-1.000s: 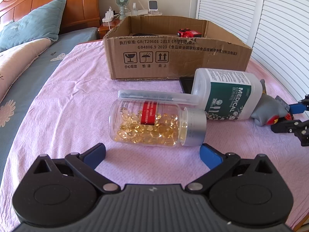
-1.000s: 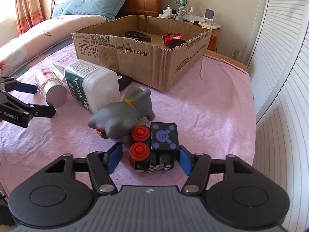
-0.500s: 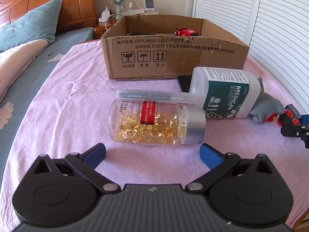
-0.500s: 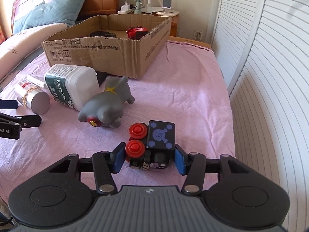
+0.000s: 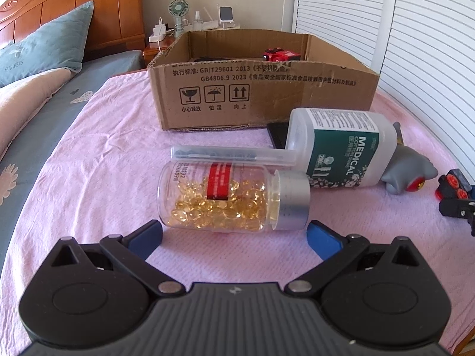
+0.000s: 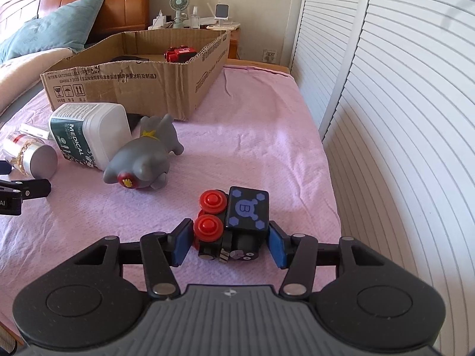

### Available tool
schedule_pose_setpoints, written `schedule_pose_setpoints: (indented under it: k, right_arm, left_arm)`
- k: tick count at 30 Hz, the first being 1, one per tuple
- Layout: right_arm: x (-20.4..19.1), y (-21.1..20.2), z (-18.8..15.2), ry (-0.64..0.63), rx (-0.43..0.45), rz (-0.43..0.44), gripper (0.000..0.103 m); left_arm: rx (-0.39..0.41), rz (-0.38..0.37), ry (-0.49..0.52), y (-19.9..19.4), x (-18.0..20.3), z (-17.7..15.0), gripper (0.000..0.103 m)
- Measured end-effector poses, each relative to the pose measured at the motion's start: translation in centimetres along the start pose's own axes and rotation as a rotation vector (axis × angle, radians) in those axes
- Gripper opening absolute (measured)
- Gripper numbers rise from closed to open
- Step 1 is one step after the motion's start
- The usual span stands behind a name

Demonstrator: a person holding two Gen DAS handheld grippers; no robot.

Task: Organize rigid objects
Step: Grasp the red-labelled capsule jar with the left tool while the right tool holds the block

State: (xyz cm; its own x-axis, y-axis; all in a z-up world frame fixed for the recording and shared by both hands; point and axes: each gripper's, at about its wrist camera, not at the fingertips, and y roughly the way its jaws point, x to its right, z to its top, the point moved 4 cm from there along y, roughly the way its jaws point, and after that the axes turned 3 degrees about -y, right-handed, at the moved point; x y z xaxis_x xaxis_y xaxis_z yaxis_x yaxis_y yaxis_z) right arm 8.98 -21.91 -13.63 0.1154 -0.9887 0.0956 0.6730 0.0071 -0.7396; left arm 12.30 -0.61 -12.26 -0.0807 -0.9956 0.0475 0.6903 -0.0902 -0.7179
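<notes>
Since the earlier frames the right gripper (image 6: 227, 244) has swung its view rightward, and the black toy block (image 6: 234, 225) with red wheels now sits squarely between its blue pads. Its jaws have just been opening slightly; a thin gap shows at the right pad, the left pad lies against a red wheel. The toy rests on the pink bedcover (image 6: 252, 136), near the right edge of the bed.

The left gripper (image 5: 234, 234) is unchanged: jaws spread wide, holding nothing, the capsule bottle (image 5: 231, 200) lying on its side just beyond the pads.

Farther right lie the white medical bottle (image 5: 341, 148) and, touching it, the grey elephant toy (image 6: 142, 157). The cardboard box (image 5: 267, 95) stands at the far side with a red toy car (image 6: 179, 54) inside.
</notes>
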Motion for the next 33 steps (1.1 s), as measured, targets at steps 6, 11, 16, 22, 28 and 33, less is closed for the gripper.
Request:
schedule_pose_setpoints:
  k: [6, 11, 16, 22, 28, 33]
  right_arm:
    - [0.6, 0.4, 0.0, 0.017, 0.008, 0.014, 0.070]
    - [0.5, 0.6, 0.0, 0.022, 0.023, 0.027, 0.072]
    - [0.5, 0.8, 0.2, 0.019, 0.028, 0.030, 0.072]
    - [0.4, 0.8, 0.3, 0.009, 0.035, 0.026, 0.072]
    - [0.4, 0.7, 0.4, 0.016, 0.035, 0.021, 0.058]
    - [0.3, 0.3, 0.4, 0.001, 0.021, 0.009, 0.056]
  left_arm:
    - [-0.004, 0.030, 0.018, 0.5, 0.5, 0.8, 0.102]
    - [0.023, 0.062, 0.032, 0.1, 0.7, 1.1, 0.101]
    - [0.053, 0.067, 0.025, -0.3, 0.6, 1.4, 0.099]
    - [0.054, 0.072, 0.029, -0.3, 0.9, 1.7, 0.095]
    - [0.038, 0.064, 0.032, -0.3, 0.9, 1.8, 0.095]
    - [0.001, 0.033, 0.051, -0.5, 0.7, 2.1, 0.095]
